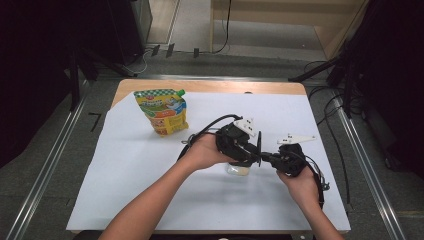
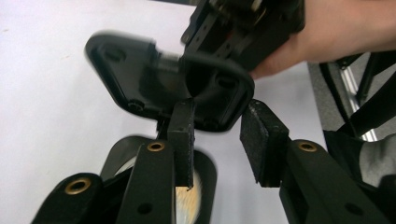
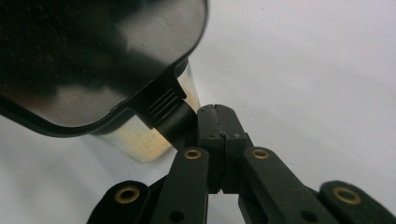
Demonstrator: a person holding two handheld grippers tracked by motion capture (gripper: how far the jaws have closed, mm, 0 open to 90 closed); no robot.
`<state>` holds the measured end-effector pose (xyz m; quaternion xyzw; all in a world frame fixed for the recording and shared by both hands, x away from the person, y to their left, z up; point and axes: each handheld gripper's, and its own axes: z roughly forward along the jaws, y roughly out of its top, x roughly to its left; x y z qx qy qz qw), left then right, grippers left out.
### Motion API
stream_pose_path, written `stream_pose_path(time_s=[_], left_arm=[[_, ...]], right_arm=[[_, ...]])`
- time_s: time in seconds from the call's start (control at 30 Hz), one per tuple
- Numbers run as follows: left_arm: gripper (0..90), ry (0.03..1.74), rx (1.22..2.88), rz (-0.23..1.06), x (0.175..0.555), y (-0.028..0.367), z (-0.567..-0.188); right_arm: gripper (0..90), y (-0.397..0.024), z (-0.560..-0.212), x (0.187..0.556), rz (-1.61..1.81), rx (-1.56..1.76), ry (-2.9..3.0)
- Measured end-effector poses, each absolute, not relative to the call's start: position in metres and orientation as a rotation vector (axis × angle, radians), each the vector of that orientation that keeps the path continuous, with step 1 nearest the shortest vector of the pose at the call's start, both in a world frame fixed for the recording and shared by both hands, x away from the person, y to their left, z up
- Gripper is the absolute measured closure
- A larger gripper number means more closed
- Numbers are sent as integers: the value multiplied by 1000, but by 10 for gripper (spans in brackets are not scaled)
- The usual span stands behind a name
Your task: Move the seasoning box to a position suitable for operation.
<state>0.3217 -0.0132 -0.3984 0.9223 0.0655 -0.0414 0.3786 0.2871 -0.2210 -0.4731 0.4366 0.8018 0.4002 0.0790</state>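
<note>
My small clear container (image 1: 238, 170) stands on the white surface (image 1: 130, 165), pale contents inside; its black lid (image 3: 93, 56) is tilted, lifted off the rim.

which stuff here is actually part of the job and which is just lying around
In the job: small clear container, its black lid, left gripper, right gripper.
Lying about: food pouch, apart from both grippers, on the far left of the white sheet.
</note>
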Motion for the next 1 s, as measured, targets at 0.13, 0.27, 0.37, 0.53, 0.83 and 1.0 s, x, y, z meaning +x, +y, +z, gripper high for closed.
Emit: stream_pose_path(time_s=[0.13,0.27,0.37,0.53,0.83,1.0], left_arm=[[691,155,2361,-123,319,-20,-400],[696,155,2361,-132,317,-23,-401],[695,149,2359,-144,315,-23,-403],[688,150,2356,-132,312,-21,-404],[669,210,2334,-140,315,-6,-398],[637,264,2312,-142,318,10,-393]], right_arm=[[900,-216,-475,286,1165,1290,2415],[900,-214,-476,285,1158,1296,2417],[900,-214,-476,285,1172,1298,2411],[900,-216,-474,283,1188,1300,2410],[900,-227,-464,272,1248,1271,2407],[900,-227,-466,262,1261,1253,2440]])
